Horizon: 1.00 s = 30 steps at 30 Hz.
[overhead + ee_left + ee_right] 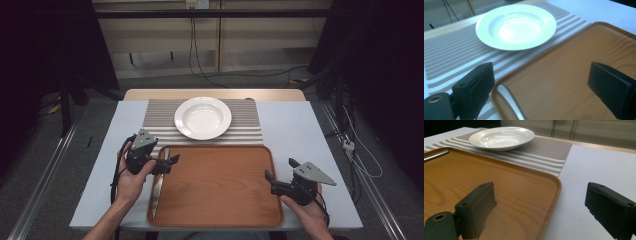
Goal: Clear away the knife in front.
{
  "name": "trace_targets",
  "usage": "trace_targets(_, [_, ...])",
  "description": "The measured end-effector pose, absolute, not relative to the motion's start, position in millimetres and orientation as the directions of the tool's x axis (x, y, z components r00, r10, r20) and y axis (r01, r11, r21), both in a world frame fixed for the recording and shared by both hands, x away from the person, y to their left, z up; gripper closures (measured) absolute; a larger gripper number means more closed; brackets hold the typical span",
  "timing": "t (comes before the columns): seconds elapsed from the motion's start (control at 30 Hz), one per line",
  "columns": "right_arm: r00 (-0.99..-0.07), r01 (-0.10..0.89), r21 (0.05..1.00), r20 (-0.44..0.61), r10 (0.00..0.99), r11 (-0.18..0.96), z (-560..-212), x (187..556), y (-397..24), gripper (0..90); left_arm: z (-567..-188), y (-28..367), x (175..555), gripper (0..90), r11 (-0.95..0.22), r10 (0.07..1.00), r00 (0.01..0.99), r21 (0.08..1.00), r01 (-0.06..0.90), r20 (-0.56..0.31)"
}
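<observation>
Silver knife (158, 186) lies along the left edge of the wooden tray (220, 200), just under the wide, empty left gripper (171, 163). Come straight down over its handle before squeezing.

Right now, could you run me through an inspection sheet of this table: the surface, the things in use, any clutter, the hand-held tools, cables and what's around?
Surface: pale grey table top, with a striped woven placemat at the far side.
Job's things: slim silver metal utensil lying along the left edge of the brown wooden tray; round white ceramic plate on the placemat, nothing on it.
Clutter: nothing seen.
Tools: left tool open over the utensil, gripping nothing; right tool open at the tray's right edge, gripping nothing.
Cables: black cable trailing from the left tool; loose cables on the floor.
Surroundings: dark room, pale wall panels behind.
</observation>
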State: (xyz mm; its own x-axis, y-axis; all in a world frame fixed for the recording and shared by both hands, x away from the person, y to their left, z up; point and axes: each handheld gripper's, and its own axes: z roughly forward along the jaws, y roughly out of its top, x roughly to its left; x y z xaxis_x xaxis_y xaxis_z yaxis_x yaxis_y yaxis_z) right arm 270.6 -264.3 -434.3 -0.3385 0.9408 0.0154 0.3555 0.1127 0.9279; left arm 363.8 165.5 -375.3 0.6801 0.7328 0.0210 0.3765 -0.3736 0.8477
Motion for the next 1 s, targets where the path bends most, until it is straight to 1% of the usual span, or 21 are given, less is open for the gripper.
trace_targets(0.13, [-0.339,0.355,0.928,0.016,0.941,0.112,-434,270,-264,9.1,-379,174,356,7.2,-0.340,0.747,0.665,0.856,0.389,-0.006])
trace_targets(0.2, [-0.336,0.355,0.928,0.015,0.942,0.112,-434,270,-264,9.1,-383,177,351,7.0,-0.349,0.754,0.657,0.856,0.382,0.015])
trace_targets(0.27, [-0.335,0.355,0.928,0.014,0.942,0.113,-434,270,-264,9.1,-388,180,346,6.9,-0.349,0.764,0.644,0.856,0.381,0.025])
trace_targets(0.3, [-0.334,0.356,0.928,0.015,0.942,0.111,-434,270,-264,9.1,-392,182,343,6.5,-0.341,0.768,0.640,0.857,0.387,0.017])
trace_targets(0.37, [-0.333,0.355,0.928,0.014,0.943,0.111,-434,270,-265,9.1,-398,185,337,6.5,-0.353,0.772,0.635,0.853,0.384,0.034])
trace_targets(0.43, [-0.332,0.356,0.928,0.013,0.943,0.113,-434,270,-265,9.1,-403,188,332,6.5,-0.338,0.782,0.623,0.849,0.406,0.013])
trace_targets(0.53, [-0.330,0.355,0.928,0.012,0.944,0.113,-434,269,-265,9.1,-409,194,328,6.5,-0.294,0.787,0.616,0.864,0.408,-0.023])
trace_targets(0.6, [-0.329,0.355,0.928,0.012,0.944,0.112,-434,269,-265,9.1,-413,197,327,6.5,-0.270,0.798,0.601,0.864,0.426,-0.047])
trace_targets(0.67, [-0.331,0.355,0.928,0.010,0.944,0.115,-434,268,-265,9.1,-415,198,325,6.5,-0.259,0.796,0.603,0.868,0.423,-0.056])
trace_targets(0.77, [-0.332,0.353,0.928,0.008,0.943,0.117,-434,267,-265,9.1,-415,200,325,6.5,-0.268,0.792,0.610,0.873,0.407,-0.041])
trace_targets(0.87, [-0.329,0.354,0.928,0.009,0.944,0.115,-434,267,-266,9.1,-416,201,325,6.5,-0.245,0.807,0.588,0.874,0.420,-0.056])
trace_targets(1.0, [-0.331,0.355,0.928,0.009,0.944,0.115,-434,268,-266,9.1,-417,202,327,6.5,-0.254,0.808,0.586,0.868,0.427,-0.052])
